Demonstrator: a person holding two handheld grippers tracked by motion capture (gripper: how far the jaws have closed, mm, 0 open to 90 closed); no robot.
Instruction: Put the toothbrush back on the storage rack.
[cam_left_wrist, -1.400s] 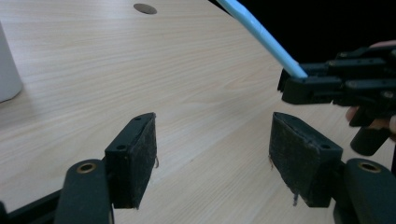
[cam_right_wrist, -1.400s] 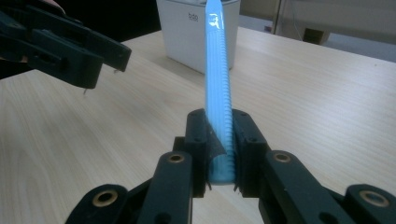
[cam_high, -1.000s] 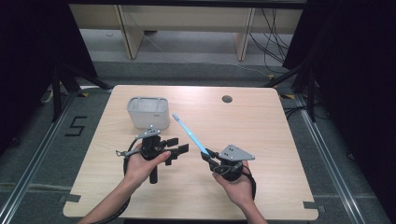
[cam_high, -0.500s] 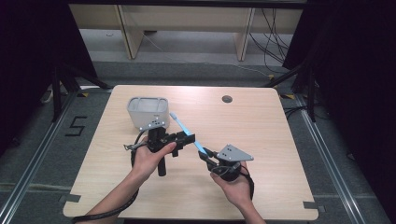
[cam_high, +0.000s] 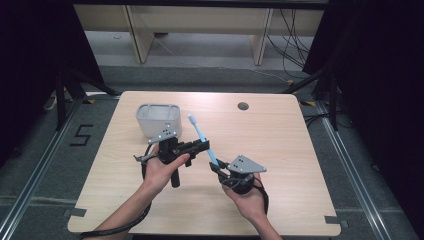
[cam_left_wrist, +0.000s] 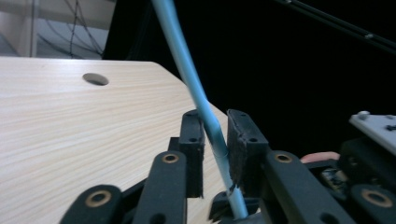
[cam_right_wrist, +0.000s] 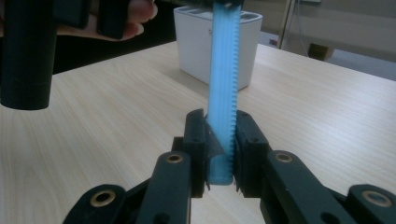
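a slim light-blue toothbrush (cam_high: 202, 141) with a ribbed handle and white head slants above the table's middle, head toward 11 o'clock. the right gripper (cam_high: 218, 166) clamps its handle end; the left gripper (cam_high: 204, 145), jaws just closing, pinches mid-shaft. a grey bin (cam_high: 158, 119) sits at 10 o'clock; bare wooden table (cam_high: 280, 145) stretches toward 3 o'clock.
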